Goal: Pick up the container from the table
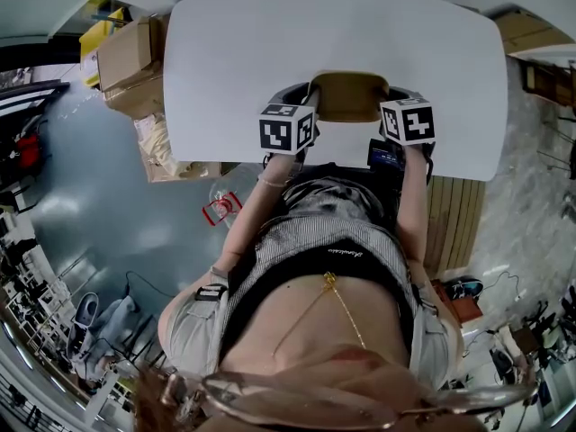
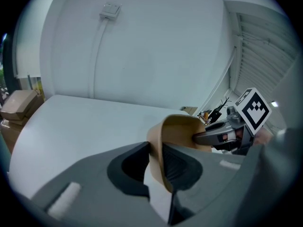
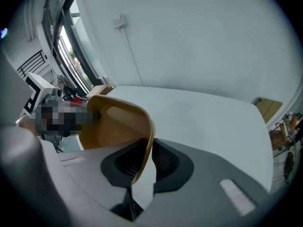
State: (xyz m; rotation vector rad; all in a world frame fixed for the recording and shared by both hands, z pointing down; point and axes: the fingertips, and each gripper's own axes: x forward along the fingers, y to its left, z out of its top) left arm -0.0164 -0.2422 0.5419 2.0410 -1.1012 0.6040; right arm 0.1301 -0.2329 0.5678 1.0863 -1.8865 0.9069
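Tan container (image 1: 348, 97) is at the worktop's (image 1: 225, 61) near edge, walls pinched by left claw (image 2: 156, 164) and right claw (image 3: 146, 161); its underside is hidden.

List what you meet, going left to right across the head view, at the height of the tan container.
cardboard boxes → left tongs → container → right tongs

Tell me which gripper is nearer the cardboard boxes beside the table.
Left. The left gripper clamps the tan container on the wall toward the cardboard boxes; the right gripper clamps the opposite wall, farther away.
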